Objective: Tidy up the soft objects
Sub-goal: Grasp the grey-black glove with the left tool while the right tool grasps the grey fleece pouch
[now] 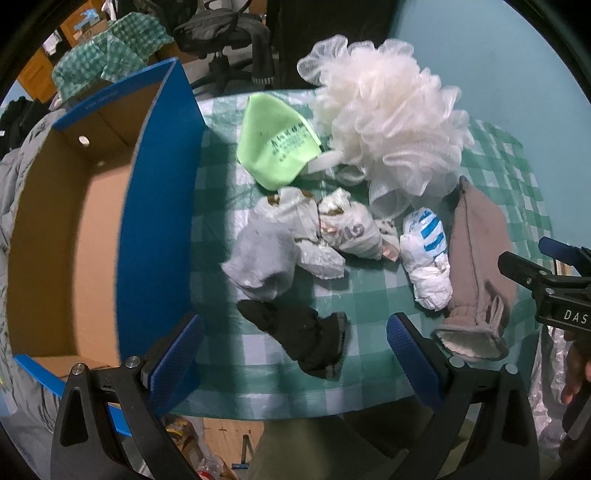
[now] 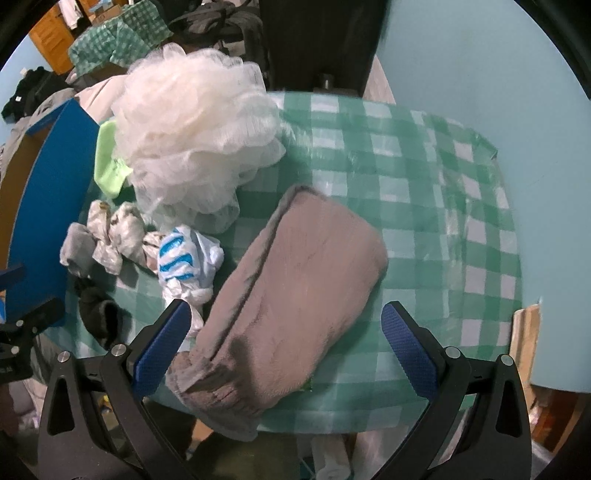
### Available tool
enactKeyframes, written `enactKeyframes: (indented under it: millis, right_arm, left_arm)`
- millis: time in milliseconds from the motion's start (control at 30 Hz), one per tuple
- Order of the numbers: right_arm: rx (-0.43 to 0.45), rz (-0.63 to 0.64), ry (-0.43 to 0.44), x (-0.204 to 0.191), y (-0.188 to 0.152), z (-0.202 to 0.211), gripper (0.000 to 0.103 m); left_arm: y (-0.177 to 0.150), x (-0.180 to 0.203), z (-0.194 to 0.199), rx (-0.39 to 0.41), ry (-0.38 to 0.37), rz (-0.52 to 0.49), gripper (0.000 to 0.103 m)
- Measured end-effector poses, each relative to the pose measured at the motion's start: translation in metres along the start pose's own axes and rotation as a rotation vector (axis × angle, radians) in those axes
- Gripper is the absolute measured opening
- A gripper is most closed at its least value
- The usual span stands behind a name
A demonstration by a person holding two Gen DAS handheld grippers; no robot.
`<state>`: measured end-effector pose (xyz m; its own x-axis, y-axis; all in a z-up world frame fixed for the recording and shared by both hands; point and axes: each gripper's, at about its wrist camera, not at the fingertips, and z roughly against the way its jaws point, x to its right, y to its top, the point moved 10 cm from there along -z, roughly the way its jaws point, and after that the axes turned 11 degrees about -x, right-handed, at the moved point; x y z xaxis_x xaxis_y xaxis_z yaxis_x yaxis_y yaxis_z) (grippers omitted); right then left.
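Soft things lie on a green checked table [image 1: 354, 291] [image 2: 424, 192]. A black sock [image 1: 303, 332] rests between the fingers of my open left gripper [image 1: 295, 358], near the front edge. Behind it are a grey sock [image 1: 258, 258], crumpled white bags [image 1: 351, 229], a blue-striped white bag [image 1: 426, 254] [image 2: 184, 258], a lime green mask [image 1: 277, 144] and a white mesh pouf [image 1: 391, 122] [image 2: 192, 129]. A taupe knit beanie [image 2: 295, 295] [image 1: 476, 266] fills the space between the fingers of my open right gripper [image 2: 291, 350], untouched.
A blue-sided cardboard box [image 1: 159, 206] [image 2: 48, 206] stands open at the table's left, with bare cardboard inside. The right gripper's body [image 1: 554, 288] shows at the left view's right edge. Beyond the table are an office chair [image 1: 221, 33], checked cloth [image 1: 110, 48] and a turquoise wall [image 2: 480, 55].
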<state>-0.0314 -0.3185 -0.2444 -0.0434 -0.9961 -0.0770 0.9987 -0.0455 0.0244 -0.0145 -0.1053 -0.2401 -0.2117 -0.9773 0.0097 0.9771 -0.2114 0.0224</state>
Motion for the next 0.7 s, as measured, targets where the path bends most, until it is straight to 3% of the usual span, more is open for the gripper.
enactKeyframes:
  millis: [300, 700]
  right_arm:
    - [-0.047, 0.035, -0.008, -0.001, -0.001, -0.030, 0.102]
    - [-0.057, 0.041, -0.034, 0.006, -0.008, -0.054, 0.102]
  left_arm:
    - [-0.010, -0.007, -0.031, -0.039, 0.044, 0.081, 0.097]
    - [-0.013, -0.013, -0.065, -0.098, -0.002, 0.174, 0.097]
